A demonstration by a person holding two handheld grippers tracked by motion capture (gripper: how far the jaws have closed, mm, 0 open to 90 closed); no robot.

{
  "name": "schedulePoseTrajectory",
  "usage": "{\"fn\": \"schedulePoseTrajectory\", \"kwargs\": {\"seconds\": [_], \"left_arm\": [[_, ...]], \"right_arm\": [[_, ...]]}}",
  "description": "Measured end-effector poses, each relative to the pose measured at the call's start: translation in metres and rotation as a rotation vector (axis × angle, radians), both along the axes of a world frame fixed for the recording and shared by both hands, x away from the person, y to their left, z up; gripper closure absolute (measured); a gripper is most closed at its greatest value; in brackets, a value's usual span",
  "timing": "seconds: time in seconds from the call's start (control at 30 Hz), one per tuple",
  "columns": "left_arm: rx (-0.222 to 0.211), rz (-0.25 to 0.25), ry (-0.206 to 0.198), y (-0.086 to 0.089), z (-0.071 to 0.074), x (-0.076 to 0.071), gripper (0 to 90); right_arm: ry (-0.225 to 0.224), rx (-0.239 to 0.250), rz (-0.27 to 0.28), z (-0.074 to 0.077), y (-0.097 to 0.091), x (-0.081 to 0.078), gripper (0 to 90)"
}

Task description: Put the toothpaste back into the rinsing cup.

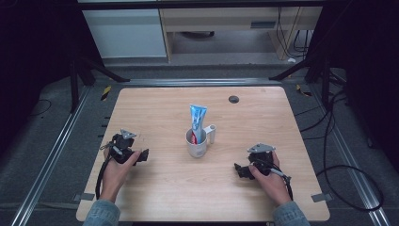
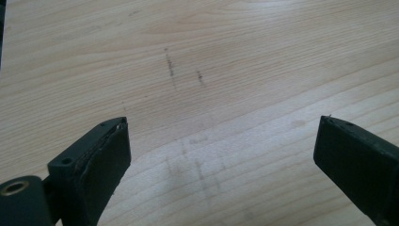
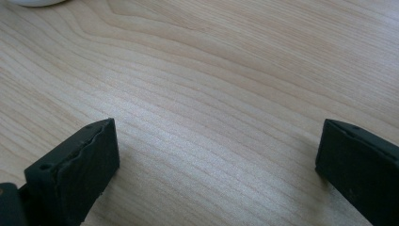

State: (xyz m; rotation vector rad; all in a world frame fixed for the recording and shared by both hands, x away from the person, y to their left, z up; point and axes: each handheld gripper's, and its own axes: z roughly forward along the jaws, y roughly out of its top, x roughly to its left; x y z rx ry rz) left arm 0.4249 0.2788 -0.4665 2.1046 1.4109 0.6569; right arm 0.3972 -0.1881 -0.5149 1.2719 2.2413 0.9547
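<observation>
1. Wooden table [image 1: 160,188], big and pale, with bare boards under both tools and a small dark hole [image 1: 234,99] near the far edge.
2. Left gripper [image 1: 142,156] held low on the left side, well apart from the cup. Jaws spread wide in the left gripper view [image 2: 221,155], nothing between them but wood.
3. Right gripper [image 1: 238,169] held low on the right side, a bit nearer to the cup. Jaws spread wide in the right gripper view [image 3: 216,155] too, nothing held.
4. White cup [image 1: 196,145] standing upright in the middle of the table, between the two tools. Just a sliver of its white base [image 3: 35,2] at the top left corner of the right gripper view.
5. Blue toothpaste tube [image 1: 197,123] standing in the cup, sticking up above the rim and leaning a little.
6. Small white thing [image 1: 211,133] just beside the cup on the right, likely its handle, hard to tell.
7. Probably the start: reach for the tube or the cup. Best to come in slowly from the side, keep the jaws wide until around the tube, pinch it above the rim, and lift straight up. Good to steady the cup with the other tool, so no tipping over.
</observation>
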Motion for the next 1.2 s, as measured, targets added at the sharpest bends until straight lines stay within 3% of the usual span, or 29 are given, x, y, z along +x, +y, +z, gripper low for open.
{"fn": "schedulePoseTrajectory", "kwargs": {"seconds": [0.13,0.27,0.5,0.77,0.83,0.93,1.2], "left_arm": [[-0.018,0.026,0.008,0.01,-0.007,0.008,4.1],[-0.014,0.011,0.004,0.014,-0.013,0.013,4.3],[-0.03,0.004,-0.033,0.01,-0.021,0.027,4.9],[-0.058,0.041,0.005,0.018,-0.035,0.038,4.7],[-0.089,0.045,0.005,0.022,-0.037,0.039,3.0],[-0.104,0.029,-0.036,0.023,-0.042,0.038,0.0],[-0.106,0.03,-0.039,0.023,-0.042,0.037,0.0]], "right_arm": [[-0.001,0.0,0.001,0.0,0.0,0.0,0.3],[-0.001,0.001,0.001,0.0,0.0,0.0,0.4],[-0.006,-0.003,0.001,0.0,0.0,0.0,0.6],[-0.004,0.0,-0.001,0.0,0.001,-0.001,0.5],[-0.004,0.0,-0.001,0.0,0.001,-0.001,0.6],[-0.004,0.0,-0.001,0.0,0.001,-0.001,0.5],[-0.001,0.001,-0.004,0.0,0.001,-0.002,0.5]]}}
